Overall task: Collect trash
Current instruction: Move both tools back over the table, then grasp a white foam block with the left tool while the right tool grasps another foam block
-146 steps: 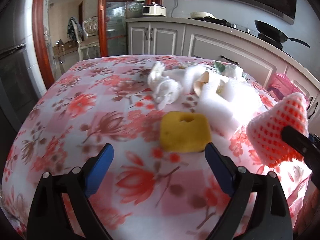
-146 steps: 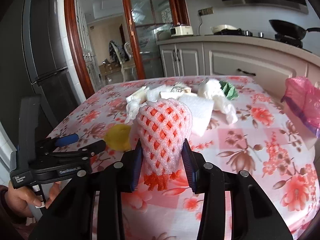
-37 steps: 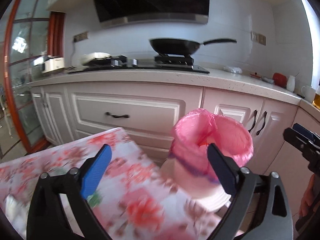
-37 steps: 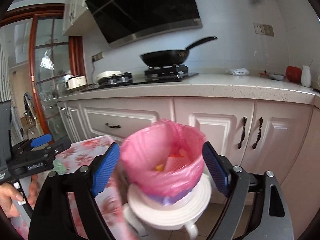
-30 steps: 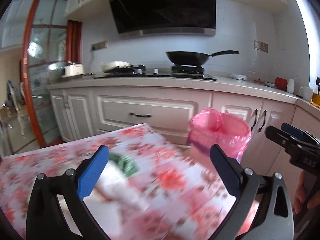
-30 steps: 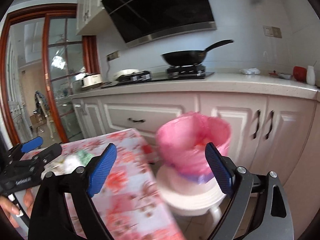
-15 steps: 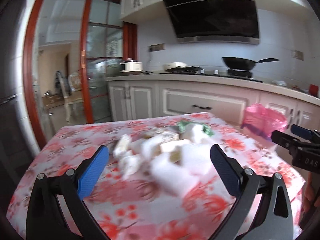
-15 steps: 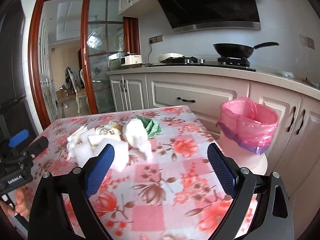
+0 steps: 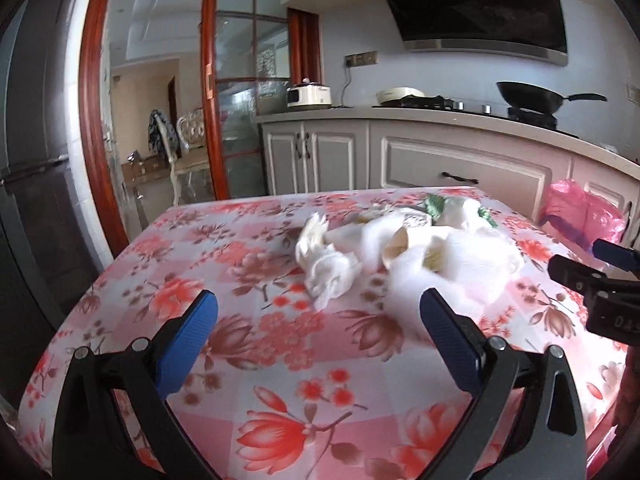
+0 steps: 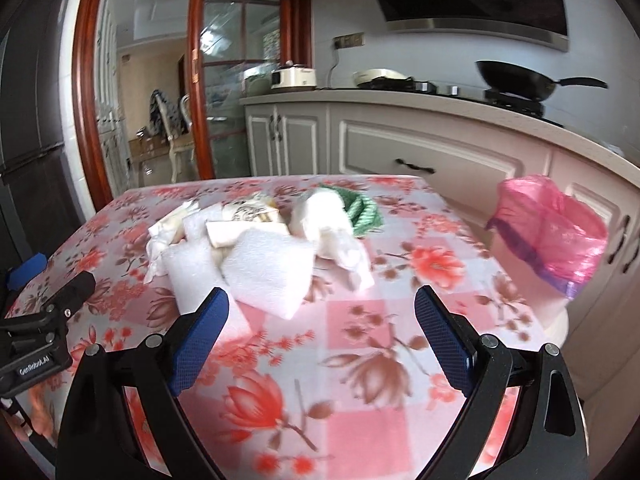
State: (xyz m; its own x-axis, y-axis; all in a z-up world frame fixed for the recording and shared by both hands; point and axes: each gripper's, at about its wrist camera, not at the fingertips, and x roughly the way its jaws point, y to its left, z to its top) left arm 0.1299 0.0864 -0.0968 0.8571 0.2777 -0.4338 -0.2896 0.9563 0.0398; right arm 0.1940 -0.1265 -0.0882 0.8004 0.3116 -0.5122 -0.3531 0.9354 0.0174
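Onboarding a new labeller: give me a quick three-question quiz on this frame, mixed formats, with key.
1. True or false: the right gripper is holding a piece of trash.
2. Multiple choice: where does the pink-lined bin stand? A) on the table B) beside the table, in front of the cabinets C) on the counter
3. Fill in: the green item lies at the ____ side of the trash pile, away from the camera.

Key: 1. False; both it and the left gripper are open and empty. 2. B. 3. Far.
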